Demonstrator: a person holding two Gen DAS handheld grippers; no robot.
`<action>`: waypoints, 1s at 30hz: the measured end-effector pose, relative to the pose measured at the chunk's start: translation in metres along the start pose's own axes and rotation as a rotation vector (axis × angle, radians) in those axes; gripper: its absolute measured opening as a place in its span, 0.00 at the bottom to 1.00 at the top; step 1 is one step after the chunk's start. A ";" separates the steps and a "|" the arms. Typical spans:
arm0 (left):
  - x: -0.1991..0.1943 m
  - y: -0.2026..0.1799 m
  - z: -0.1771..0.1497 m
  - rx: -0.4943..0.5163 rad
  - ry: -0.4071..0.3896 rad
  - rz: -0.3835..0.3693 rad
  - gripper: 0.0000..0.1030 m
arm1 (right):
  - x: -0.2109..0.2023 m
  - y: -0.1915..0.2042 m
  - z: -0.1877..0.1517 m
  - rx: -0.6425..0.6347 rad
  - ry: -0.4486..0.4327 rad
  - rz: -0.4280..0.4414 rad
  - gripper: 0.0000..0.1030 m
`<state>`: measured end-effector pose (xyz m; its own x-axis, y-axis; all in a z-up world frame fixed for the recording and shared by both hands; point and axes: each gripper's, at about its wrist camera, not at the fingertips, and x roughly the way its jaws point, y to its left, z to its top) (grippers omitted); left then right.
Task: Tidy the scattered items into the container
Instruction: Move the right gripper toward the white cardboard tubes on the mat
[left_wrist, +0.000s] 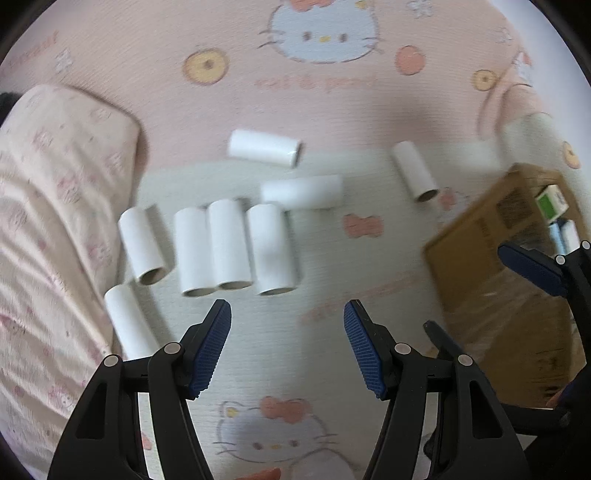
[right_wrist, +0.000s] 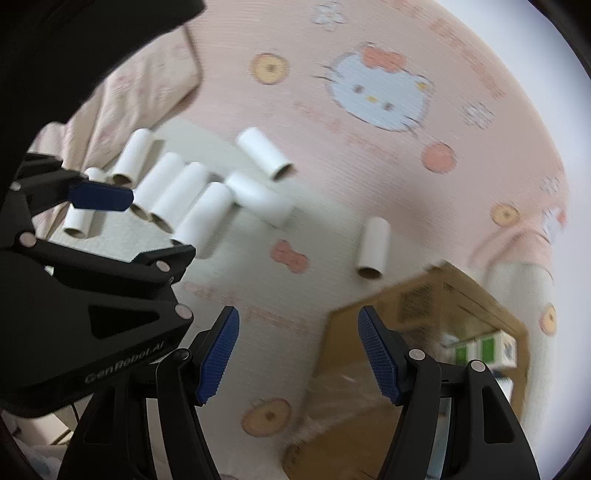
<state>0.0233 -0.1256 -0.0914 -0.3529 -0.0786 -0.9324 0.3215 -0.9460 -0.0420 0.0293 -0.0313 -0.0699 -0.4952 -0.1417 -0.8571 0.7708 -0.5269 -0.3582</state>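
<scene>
Several white cardboard tubes lie scattered on a pink cartoon-cat bed sheet (left_wrist: 332, 107). Three of them lie side by side (left_wrist: 232, 247) just beyond my left gripper (left_wrist: 287, 314), which hangs open above the sheet with nothing between its blue pads. A lone tube (left_wrist: 415, 171) lies to the right near the brown cardboard box (left_wrist: 491, 258). In the right wrist view my right gripper (right_wrist: 298, 321) is open and empty, hovering at the box's (right_wrist: 373, 325) near edge. The lone tube (right_wrist: 373, 247) lies just beyond it, and the tube cluster (right_wrist: 184, 199) is at the left.
A pink patterned pillow (left_wrist: 55, 206) lies at the left edge of the bed. Inside the box are green-and-white cartons (right_wrist: 484, 349). The left gripper's black body (right_wrist: 92, 295) fills the lower left of the right wrist view.
</scene>
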 end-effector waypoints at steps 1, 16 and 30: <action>0.003 0.006 -0.002 -0.013 0.007 0.008 0.65 | 0.003 0.007 0.001 -0.008 -0.015 0.029 0.63; 0.027 0.104 -0.066 -0.266 -0.042 -0.058 0.65 | 0.019 0.080 0.000 -0.101 -0.256 0.183 0.63; 0.047 0.187 -0.106 -0.586 -0.076 -0.194 0.48 | 0.041 0.151 -0.001 -0.271 -0.406 0.296 0.63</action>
<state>0.1597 -0.2726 -0.1810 -0.5081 0.0352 -0.8606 0.6665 -0.6168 -0.4188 0.1263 -0.1157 -0.1596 -0.3160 -0.5895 -0.7434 0.9487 -0.1899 -0.2527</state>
